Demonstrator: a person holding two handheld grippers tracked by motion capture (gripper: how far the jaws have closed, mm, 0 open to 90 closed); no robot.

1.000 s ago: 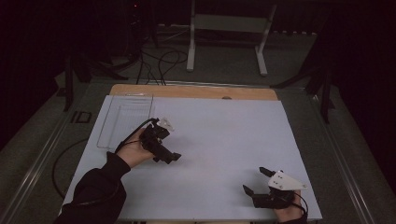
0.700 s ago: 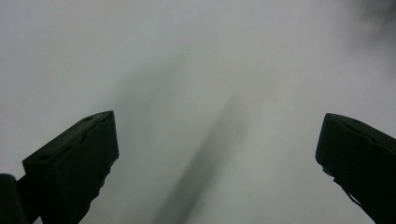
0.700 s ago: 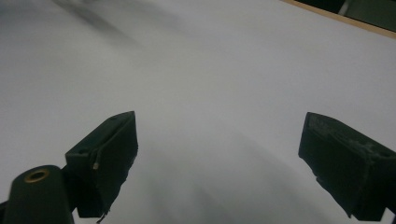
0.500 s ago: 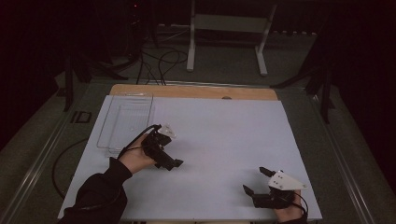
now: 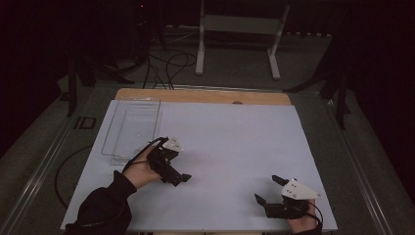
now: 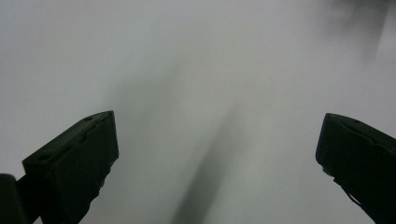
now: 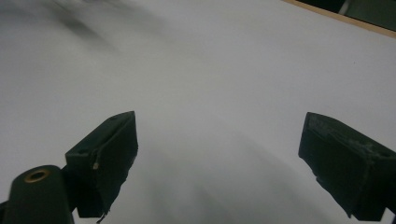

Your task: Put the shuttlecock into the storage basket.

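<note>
High view: left claw [image 5: 180,178] lower left of centre, released, empty, over white surface [image 5: 235,142]. Right claw [image 5: 268,190] lower right, released, empty. Clear plastic rectangular tray [image 5: 131,128] upper left, near left claw.

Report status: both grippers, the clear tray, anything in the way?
Left gripper open, empty, low over the white table. Right gripper open, empty, near front edge. Clear tray empty at far left, untouched. Nothing between grippers and tray.

Dark room, grey floor [image 5: 235,58]; white stand [image 5: 240,29]
</note>
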